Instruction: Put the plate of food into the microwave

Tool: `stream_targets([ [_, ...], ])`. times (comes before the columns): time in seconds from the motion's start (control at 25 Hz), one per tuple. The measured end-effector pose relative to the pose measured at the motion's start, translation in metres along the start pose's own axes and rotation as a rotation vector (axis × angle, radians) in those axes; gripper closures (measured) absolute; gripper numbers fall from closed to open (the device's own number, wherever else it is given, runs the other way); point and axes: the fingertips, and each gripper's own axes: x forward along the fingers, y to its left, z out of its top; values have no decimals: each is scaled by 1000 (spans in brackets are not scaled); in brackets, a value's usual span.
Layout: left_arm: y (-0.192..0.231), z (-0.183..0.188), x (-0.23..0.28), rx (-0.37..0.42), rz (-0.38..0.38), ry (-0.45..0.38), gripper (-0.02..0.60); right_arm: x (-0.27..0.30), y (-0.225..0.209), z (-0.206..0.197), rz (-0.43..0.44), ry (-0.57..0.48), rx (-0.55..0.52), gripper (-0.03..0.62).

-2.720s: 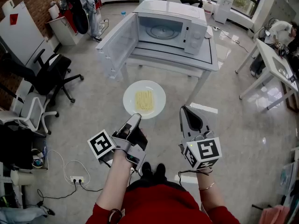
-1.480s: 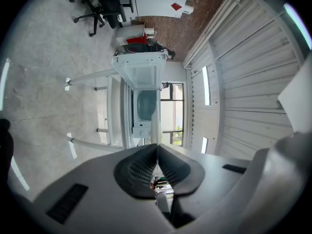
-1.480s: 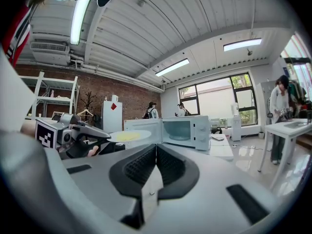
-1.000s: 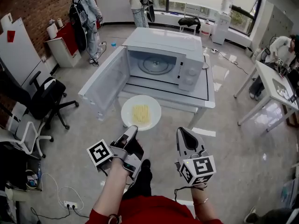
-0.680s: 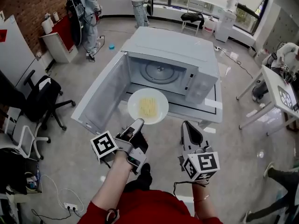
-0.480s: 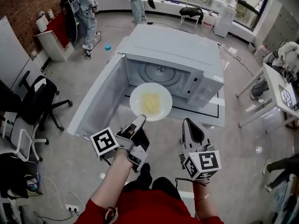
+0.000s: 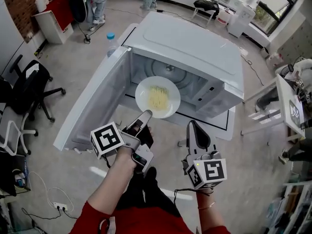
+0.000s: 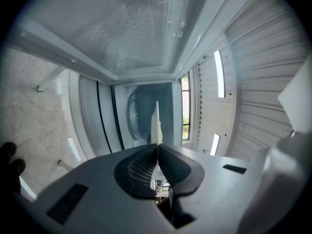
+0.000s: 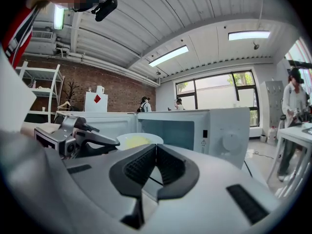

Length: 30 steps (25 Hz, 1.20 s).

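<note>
A white plate [image 7: 157,97] with yellow noodles hangs level at the mouth of the open white microwave [image 7: 191,39], just above its front sill. My left gripper [image 7: 146,114] is shut on the plate's near rim. In the left gripper view the plate [image 8: 156,123] shows edge-on between the closed pads, with the glass turntable [image 8: 130,116] behind it. My right gripper [image 7: 192,125] is shut and holds nothing, to the right of and below the plate. The right gripper view shows the plate [image 9: 138,139], the left gripper [image 9: 78,137] and the microwave [image 9: 204,126].
The microwave door [image 7: 92,104] swings wide to the left, close to my left arm. The microwave stands on a white table [image 7: 228,126]. A water bottle [image 7: 111,40] and an office chair [image 7: 29,89] are on the left. Another table [image 7: 288,106] is at the right.
I have come closer to the microwave. The plate in my left gripper has moved forward from in front of the table up to the cavity opening. The right gripper followed alongside, still shut.
</note>
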Motion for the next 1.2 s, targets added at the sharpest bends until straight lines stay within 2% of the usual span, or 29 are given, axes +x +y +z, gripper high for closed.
stream_targets([
  [0.08, 4, 6, 16, 12, -17, -22, 563, 11, 5, -2, 25, 7, -14, 579],
  [0.28, 37, 20, 46, 27, 3, -57, 563, 40, 15, -20, 63, 6, -3, 579],
  [0.44, 52, 29, 70, 3, -53, -99, 563, 61, 6, -41, 55, 51, -36, 579],
  [0.56, 62, 33, 86, -1, -83, -121, 563, 79, -4, -46, 63, 5, -64, 579],
  [0.84, 65, 50, 110, 16, -76, -150, 561, 110, -14, -40, 73, -54, -71, 579],
  [1.2, 65, 62, 130, 9, -54, -136, 563, 128, -8, -30, 75, -103, -79, 579],
])
